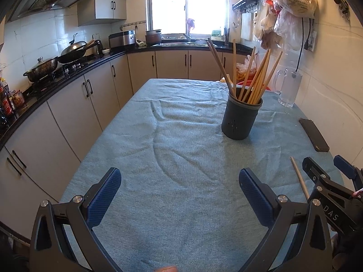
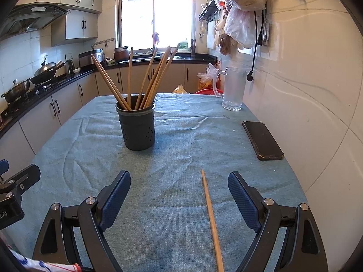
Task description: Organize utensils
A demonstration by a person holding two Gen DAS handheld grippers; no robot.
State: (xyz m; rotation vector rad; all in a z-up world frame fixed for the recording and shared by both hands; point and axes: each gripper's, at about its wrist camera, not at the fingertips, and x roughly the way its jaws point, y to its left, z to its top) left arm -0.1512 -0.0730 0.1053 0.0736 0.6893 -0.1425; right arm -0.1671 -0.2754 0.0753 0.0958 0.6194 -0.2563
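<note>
- The left gripper (image 1: 179, 199) hovered over the blue tablecloth (image 1: 181, 136) with its jaws spread wide and released, nothing between the blue-padded fingers (image 1: 104, 197).
- The right gripper (image 2: 179, 204) was likewise released, jaws wide apart above the same tablecloth (image 2: 181, 136).
- A single wooden chopstick (image 2: 211, 217) lay flat on the cloth inside the right jaws' span, nearer the right-hand finger (image 2: 245, 201) than the left-hand one, touching neither; its tip pointed ahead, away from the gripper.
- In the left wrist view that loose chopstick (image 1: 300, 178) showed outside the left jaws, to their right, partly hidden behind the right gripper (image 1: 329, 170).
- The dark utensil holder (image 2: 137, 128) stood upright ahead of the right jaws and a little left of their centre line, well apart from the fingertips; in the left wrist view the holder (image 1: 240, 117) stood ahead and right of the left jaws.
- A bundle of wooden chopsticks (image 2: 149, 79) stood in the holder, leaning and fanned out in different directions (image 1: 254, 77).
- A black phone (image 2: 263, 140) lay flat ahead of the right jaws, to their right, near the tiled wall (image 2: 306, 90).
- A clear glass mug (image 2: 233, 88) stood further ahead on the right, near the table's far edge.
- The left gripper's edge (image 2: 15, 188) appeared beside the right jaws on their left.
</note>
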